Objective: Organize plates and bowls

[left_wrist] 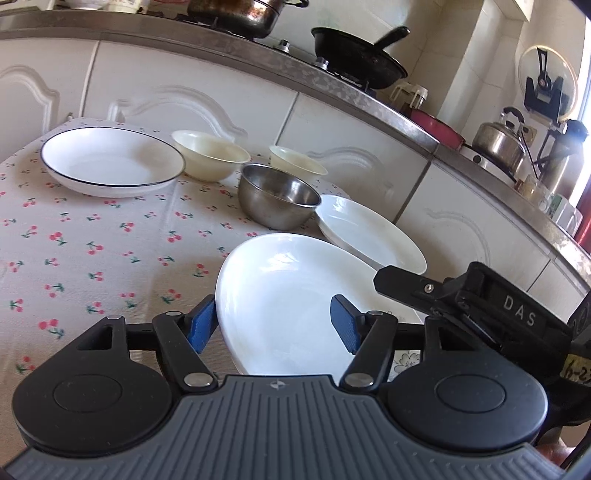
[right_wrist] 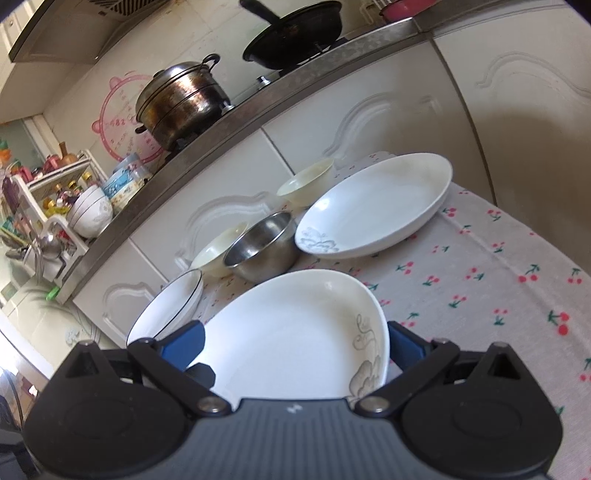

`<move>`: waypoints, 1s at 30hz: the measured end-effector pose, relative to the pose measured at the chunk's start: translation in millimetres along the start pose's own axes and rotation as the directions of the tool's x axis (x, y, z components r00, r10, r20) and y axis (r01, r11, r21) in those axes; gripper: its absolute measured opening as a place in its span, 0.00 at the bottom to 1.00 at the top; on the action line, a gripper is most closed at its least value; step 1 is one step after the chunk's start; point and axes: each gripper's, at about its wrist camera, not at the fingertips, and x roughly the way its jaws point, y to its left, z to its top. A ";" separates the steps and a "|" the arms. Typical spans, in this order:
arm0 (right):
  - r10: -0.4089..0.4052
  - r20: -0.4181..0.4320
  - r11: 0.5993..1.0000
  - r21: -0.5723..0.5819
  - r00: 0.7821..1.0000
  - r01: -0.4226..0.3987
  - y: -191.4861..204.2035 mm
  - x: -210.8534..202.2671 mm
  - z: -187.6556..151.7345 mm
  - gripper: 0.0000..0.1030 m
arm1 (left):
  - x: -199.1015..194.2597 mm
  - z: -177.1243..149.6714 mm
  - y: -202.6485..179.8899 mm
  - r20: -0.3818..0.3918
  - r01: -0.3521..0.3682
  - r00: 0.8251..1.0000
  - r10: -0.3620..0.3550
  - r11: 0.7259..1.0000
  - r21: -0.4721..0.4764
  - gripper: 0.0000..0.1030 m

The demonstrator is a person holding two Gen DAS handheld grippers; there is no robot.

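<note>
A white flower-patterned plate (left_wrist: 280, 295) (right_wrist: 291, 332) sits near me on the cherry-print tablecloth (left_wrist: 92, 240). My left gripper (left_wrist: 275, 325) is open, its blue pads either side of the plate's near rim. My right gripper (right_wrist: 295, 347) is open and straddles the same plate from the other side; its black finger shows in the left wrist view (left_wrist: 406, 284). Behind stand a steel bowl (left_wrist: 277, 195) (right_wrist: 262, 247), two cream bowls (left_wrist: 210, 153) (left_wrist: 297, 160), a black-rimmed plate (left_wrist: 110, 158) (right_wrist: 170, 306) and another white plate (left_wrist: 369, 232) (right_wrist: 376, 210).
White cabinet doors (left_wrist: 207, 96) rise right behind the table. On the counter above are a steamer pot (right_wrist: 181, 103), a black frying pan (left_wrist: 358, 59) (right_wrist: 295, 33), a kettle (left_wrist: 498, 140) and a rack with bowls (right_wrist: 88, 214).
</note>
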 end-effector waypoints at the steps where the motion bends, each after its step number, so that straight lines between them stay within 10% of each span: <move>1: 0.002 -0.004 1.000 -0.004 1.000 -0.002 2.5 1.0 -0.8 0.99 | -2.6 0.3 2.7 0.005 -0.001 1.000 0.001 1.000 -0.002 0.73; 30: 0.195 -0.180 0.971 -0.107 0.964 -0.216 125.2 53.7 -42.8 0.98 | -106.4 8.2 112.5 0.169 -0.173 0.964 0.204 0.968 -0.182 0.73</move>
